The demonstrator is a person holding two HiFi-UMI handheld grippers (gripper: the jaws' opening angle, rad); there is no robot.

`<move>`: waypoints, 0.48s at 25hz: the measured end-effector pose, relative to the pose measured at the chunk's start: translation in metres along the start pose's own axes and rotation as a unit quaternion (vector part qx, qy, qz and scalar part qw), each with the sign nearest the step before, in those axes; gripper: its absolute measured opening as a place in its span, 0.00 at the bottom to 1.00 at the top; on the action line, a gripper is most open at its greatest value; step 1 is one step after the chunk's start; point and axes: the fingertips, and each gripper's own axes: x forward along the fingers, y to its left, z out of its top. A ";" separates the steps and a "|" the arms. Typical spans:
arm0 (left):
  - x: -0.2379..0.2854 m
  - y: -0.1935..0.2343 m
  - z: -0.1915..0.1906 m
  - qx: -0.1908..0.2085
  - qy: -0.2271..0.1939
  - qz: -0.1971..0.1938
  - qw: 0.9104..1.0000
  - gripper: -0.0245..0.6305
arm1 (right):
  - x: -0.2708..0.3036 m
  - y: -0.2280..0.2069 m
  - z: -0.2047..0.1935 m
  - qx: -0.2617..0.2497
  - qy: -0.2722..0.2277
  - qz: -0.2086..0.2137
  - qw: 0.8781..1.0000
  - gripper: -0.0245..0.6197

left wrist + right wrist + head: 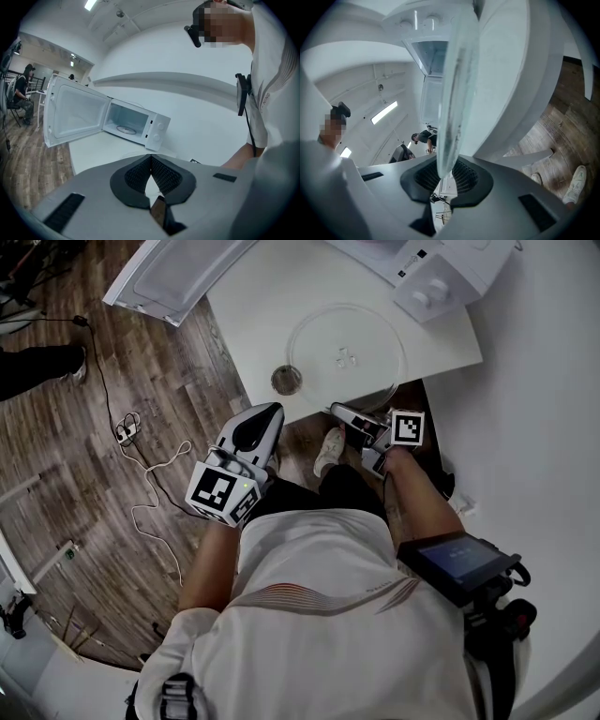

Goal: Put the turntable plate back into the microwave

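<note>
Turntable plate [345, 354]: lying on the worktop [262, 306] by its near edge, outside the open microwave [422, 263].
Risk: a one-sided pinch on slick glass is inviting a slip or sag; the far rim could be catching the microwave's sill.
Right tongs [445, 173]: reaching level, pinching the plate's near rim.
Left tongs [151, 157]: hanging back, pressed together, empty.

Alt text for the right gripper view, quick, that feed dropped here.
The right gripper is shut on the rim of the glass plate, seen edge-on running up the frame. Behind it are the white microwave with its door open and the table; wood floor and a shoe show at right.
</note>
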 end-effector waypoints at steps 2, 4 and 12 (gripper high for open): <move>0.000 0.001 0.001 -0.002 0.000 0.000 1.000 0.05 | 0.001 0.003 0.003 -0.004 -0.012 -0.003 1.000 0.11; -0.001 0.002 0.002 -0.002 0.000 -0.001 1.000 0.05 | 0.002 0.007 0.006 -0.008 -0.022 -0.002 1.000 0.11; -0.009 0.015 0.009 -0.003 -0.006 -0.012 1.000 0.05 | 0.021 0.025 0.015 -0.034 -0.048 -0.014 0.998 0.11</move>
